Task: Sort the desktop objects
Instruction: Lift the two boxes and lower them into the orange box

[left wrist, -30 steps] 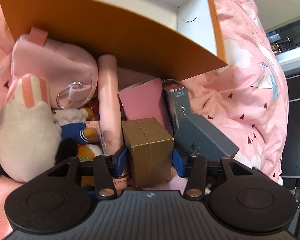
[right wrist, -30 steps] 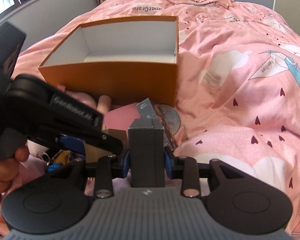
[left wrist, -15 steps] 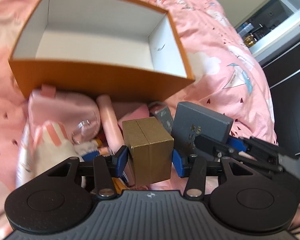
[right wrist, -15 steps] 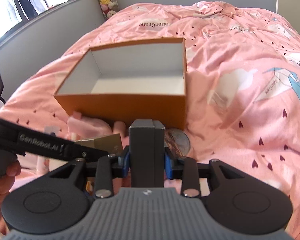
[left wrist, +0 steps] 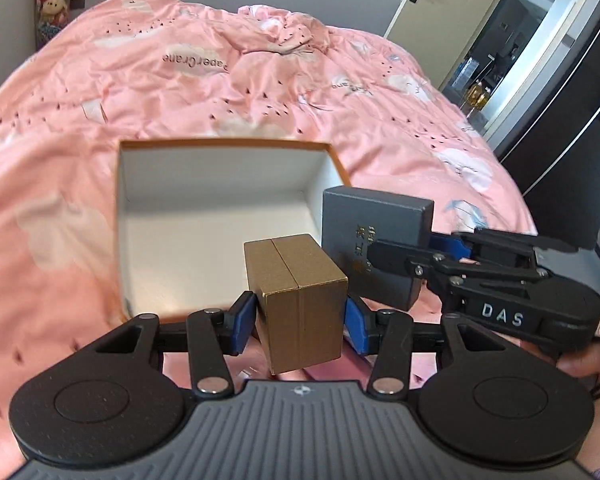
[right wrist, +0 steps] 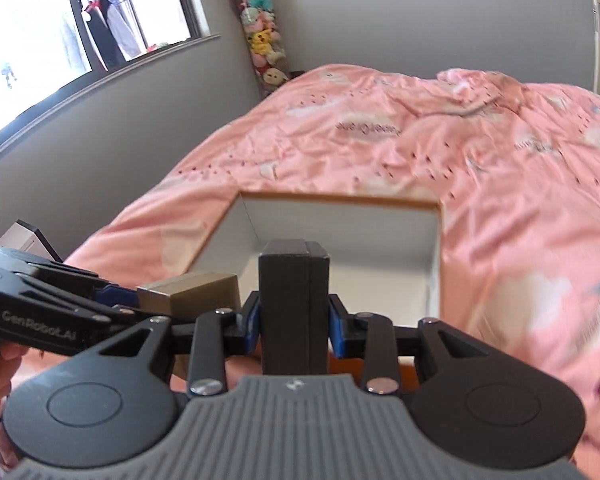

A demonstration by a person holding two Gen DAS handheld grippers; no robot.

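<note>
My left gripper [left wrist: 298, 322] is shut on a gold box [left wrist: 300, 300] and holds it in the air at the near edge of the open orange box [left wrist: 204, 208], whose white inside shows nothing in it. My right gripper [right wrist: 294, 322] is shut on a dark grey box [right wrist: 294, 312] held upright over the near wall of the same orange box [right wrist: 340, 236]. The grey box also shows in the left wrist view [left wrist: 374, 240], just right of the gold box, which shows in the right wrist view [right wrist: 188, 294] to the left.
The orange box sits on a pink bedspread [left wrist: 220, 80] with cloud prints. A grey wall and a window [right wrist: 80, 32] lie to the left, with hanging plush toys [right wrist: 260, 40] in the corner. A doorway [left wrist: 500, 40] is at the right.
Both grippers rose from the pile of objects in front of the orange box, each carrying its box up and forward over the box's near edge. The pile has dropped out of view.
</note>
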